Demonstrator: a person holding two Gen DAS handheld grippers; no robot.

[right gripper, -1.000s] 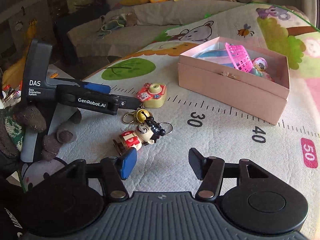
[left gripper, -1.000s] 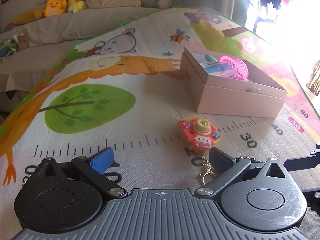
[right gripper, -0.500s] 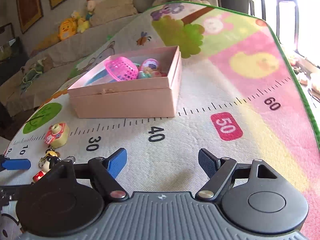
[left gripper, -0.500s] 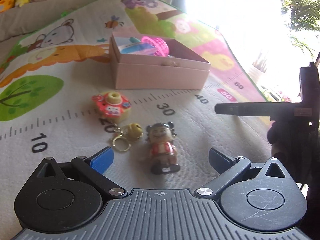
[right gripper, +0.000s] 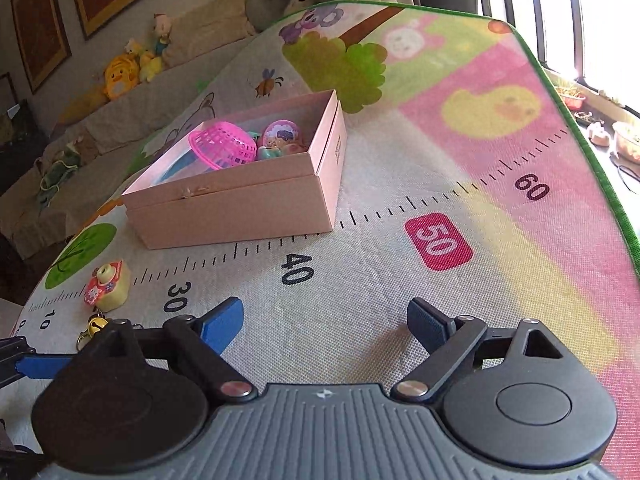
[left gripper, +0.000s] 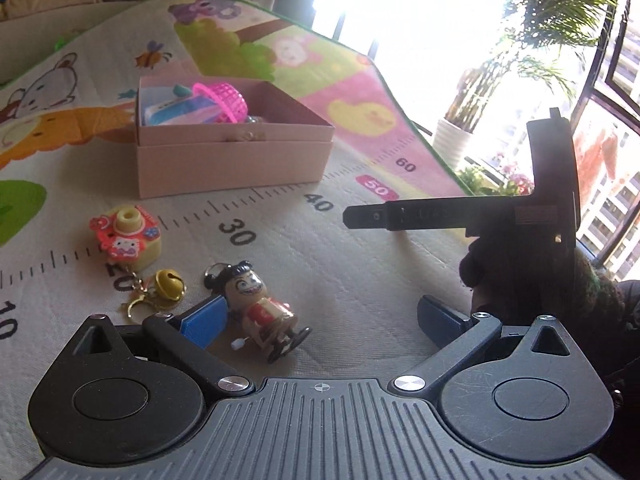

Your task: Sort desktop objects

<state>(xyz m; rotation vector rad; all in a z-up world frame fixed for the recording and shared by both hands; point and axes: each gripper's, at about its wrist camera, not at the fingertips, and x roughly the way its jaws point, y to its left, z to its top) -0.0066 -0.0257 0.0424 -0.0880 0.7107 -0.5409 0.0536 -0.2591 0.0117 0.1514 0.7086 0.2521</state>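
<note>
My left gripper (left gripper: pixel 320 318) gapes, the doll keychain (left gripper: pixel 260 312) lying just inside its left finger. My right gripper (right gripper: pixel 324 326), jaws just widened, holds nothing over the mat (right gripper: pixel 500 216). The pink box (right gripper: pixel 240 204) sits ahead; camera toy (left gripper: pixel 128 236) nearby.

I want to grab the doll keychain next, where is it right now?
In the left wrist view the doll keychain lies on the mat, just right of the gold bell, beside the left gripper's blue finger.

The right gripper (right gripper: pixel 324 322), blue-padded jaws just opened wide with nothing between them, hovers over the printed play mat (right gripper: pixel 500 208). Beyond sits an open pink cardboard box (right gripper: pixel 240 212) holding a pink plastic basket (right gripper: pixel 222 148).
</note>
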